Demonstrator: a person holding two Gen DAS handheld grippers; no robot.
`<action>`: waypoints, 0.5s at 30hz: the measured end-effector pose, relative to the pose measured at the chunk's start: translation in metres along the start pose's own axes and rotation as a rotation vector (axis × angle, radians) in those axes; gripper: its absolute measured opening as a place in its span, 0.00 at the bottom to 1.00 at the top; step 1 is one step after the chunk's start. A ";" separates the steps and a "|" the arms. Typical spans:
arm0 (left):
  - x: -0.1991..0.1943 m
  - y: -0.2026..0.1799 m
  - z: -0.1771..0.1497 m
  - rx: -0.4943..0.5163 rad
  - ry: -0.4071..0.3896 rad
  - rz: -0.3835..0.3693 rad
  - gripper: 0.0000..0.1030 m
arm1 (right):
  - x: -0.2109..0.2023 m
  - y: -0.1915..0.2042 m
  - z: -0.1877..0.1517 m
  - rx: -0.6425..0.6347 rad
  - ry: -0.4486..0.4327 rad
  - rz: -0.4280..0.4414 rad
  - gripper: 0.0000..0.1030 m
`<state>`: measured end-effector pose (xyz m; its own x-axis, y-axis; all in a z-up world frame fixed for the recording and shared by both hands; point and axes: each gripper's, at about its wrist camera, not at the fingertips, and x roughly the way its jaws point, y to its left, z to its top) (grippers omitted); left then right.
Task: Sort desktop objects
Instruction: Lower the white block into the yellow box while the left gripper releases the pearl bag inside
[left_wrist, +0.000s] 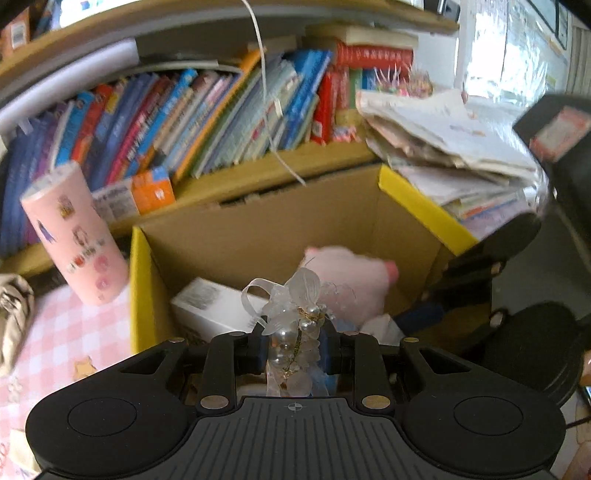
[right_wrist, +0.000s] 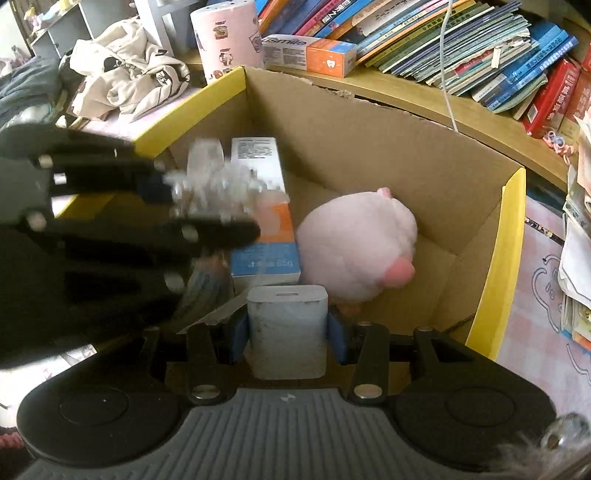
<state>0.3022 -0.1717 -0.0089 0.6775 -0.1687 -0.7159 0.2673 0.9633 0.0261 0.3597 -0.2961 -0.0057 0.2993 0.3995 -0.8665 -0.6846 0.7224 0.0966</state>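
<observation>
Left claw (left_wrist: 293, 350) clamps pearl ornament (left_wrist: 295, 317) above cardboard box (left_wrist: 140, 288).

Clear beaded ornament (left_wrist: 295, 325) and white charger block (right_wrist: 287, 332) held above the cardboard box (right_wrist: 369, 122)

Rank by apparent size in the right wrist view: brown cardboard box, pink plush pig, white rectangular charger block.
1. Cardboard box
2. Pink plush pig
3. White charger block, though nearness to the camera enlarges it
</observation>
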 end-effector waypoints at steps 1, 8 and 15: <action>0.001 0.000 -0.001 -0.006 0.002 -0.003 0.24 | 0.000 0.000 0.000 0.001 0.002 -0.001 0.40; 0.001 0.004 0.000 -0.037 0.020 -0.001 0.28 | -0.003 0.002 -0.001 -0.002 -0.010 -0.023 0.51; -0.019 0.006 0.003 -0.049 -0.018 0.061 0.60 | -0.006 0.004 0.000 0.023 -0.039 -0.035 0.64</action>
<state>0.2930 -0.1632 0.0073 0.7037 -0.1123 -0.7015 0.1917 0.9808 0.0353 0.3548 -0.2960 0.0001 0.3488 0.3945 -0.8501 -0.6577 0.7492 0.0778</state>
